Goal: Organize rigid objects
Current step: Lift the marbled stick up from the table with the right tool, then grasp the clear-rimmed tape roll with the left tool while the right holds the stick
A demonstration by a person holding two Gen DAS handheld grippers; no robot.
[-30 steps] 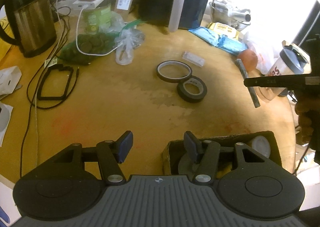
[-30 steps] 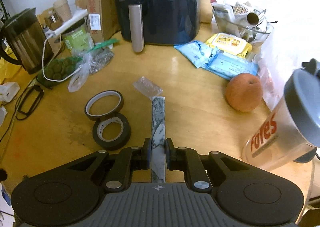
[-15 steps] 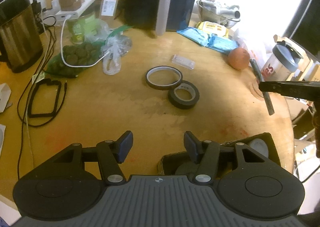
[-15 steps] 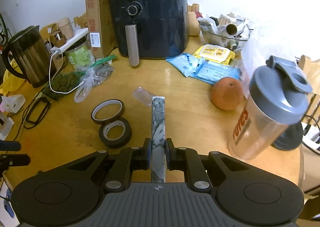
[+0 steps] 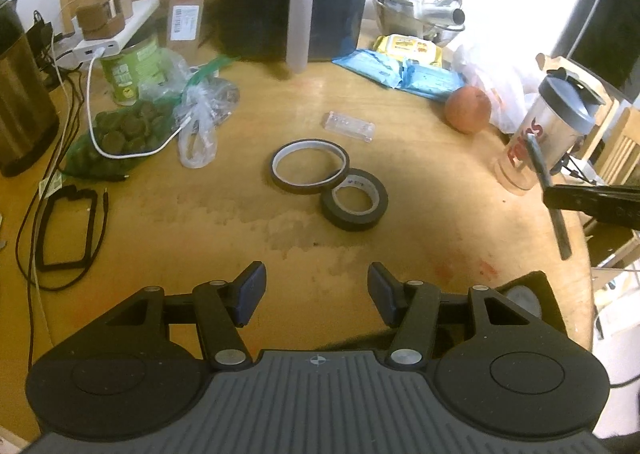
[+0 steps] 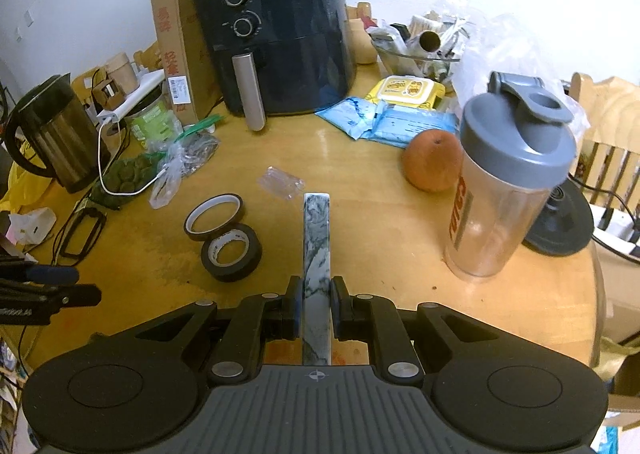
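Right gripper (image 6: 316,308) clamps a marbled bar (image 6: 317,238); left gripper (image 5: 316,290) holds nothing.

The bar sits between the right fingers (image 6: 293,306), pinched near its rear part, and its long free end juts forward above the desk (image 6: 380,254), with the tip towards a clear plastic case (image 6: 280,182). In the left view the bar (image 5: 550,198) shows at the right edge, tilted, in front of the shaker bottle (image 5: 548,134). The left fingers (image 5: 250,290) stand partly apart over bare desk, with nothing between them. Ahead of them lie two tape rolls, touching: a thin brown one (image 5: 308,166) and a black one (image 5: 355,204). An orange fruit (image 6: 432,160) lies just beside the bottle, and an air fryer (image 6: 276,34) stands at the back.
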